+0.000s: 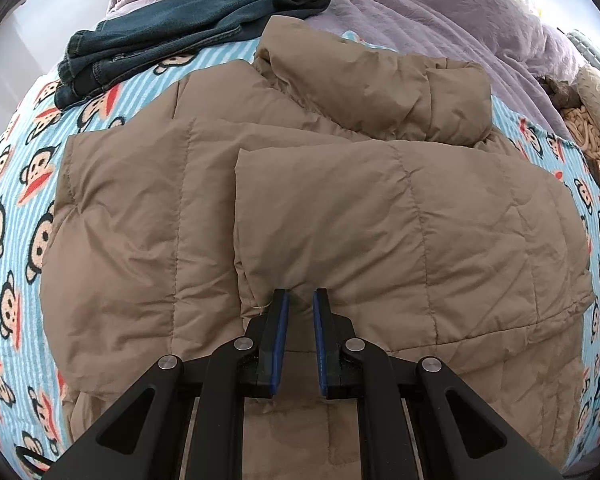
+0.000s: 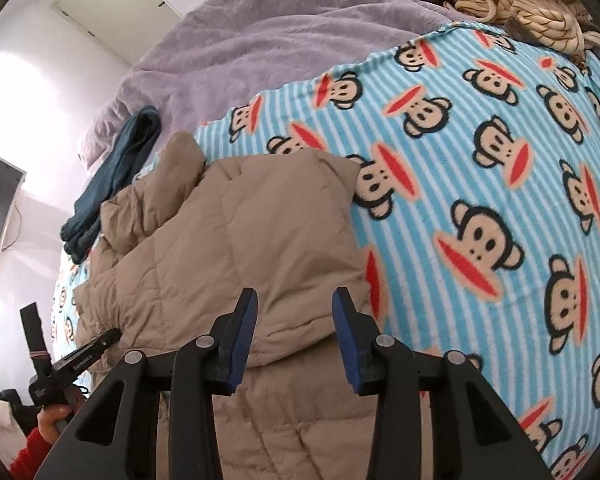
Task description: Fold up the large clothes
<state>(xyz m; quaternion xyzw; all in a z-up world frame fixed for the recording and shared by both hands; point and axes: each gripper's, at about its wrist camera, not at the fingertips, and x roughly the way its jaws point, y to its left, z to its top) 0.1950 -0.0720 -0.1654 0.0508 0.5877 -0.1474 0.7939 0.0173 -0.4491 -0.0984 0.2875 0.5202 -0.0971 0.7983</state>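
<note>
Left gripper [image 1: 300, 300] pinches tan puffer jacket [image 1: 340, 220] fold; right gripper [image 2: 296, 304] released above jacket.

Tan quilted jacket [image 1: 340, 220], folded, on monkey-print blanket [image 2: 480, 160]

A puffy tan jacket [image 1: 300, 200] fills the middle of the bed, its bulk rising directly under both tools and leaving no flat passage across the centre. Open stretches of the monkey-print blanket [image 2: 480, 200] lie to the jacket's right and, in a narrower strip, along its left edge, where a tool could travel unhindered. Farther back, folded dark jeans [image 1: 188, 32] sit just beyond the jacket's collar, a rumpled lavender cover [image 1: 420, 8] banks up behind, and a heap of cream knitwear [image 2: 520, 12] blocks the far right corner.
</note>
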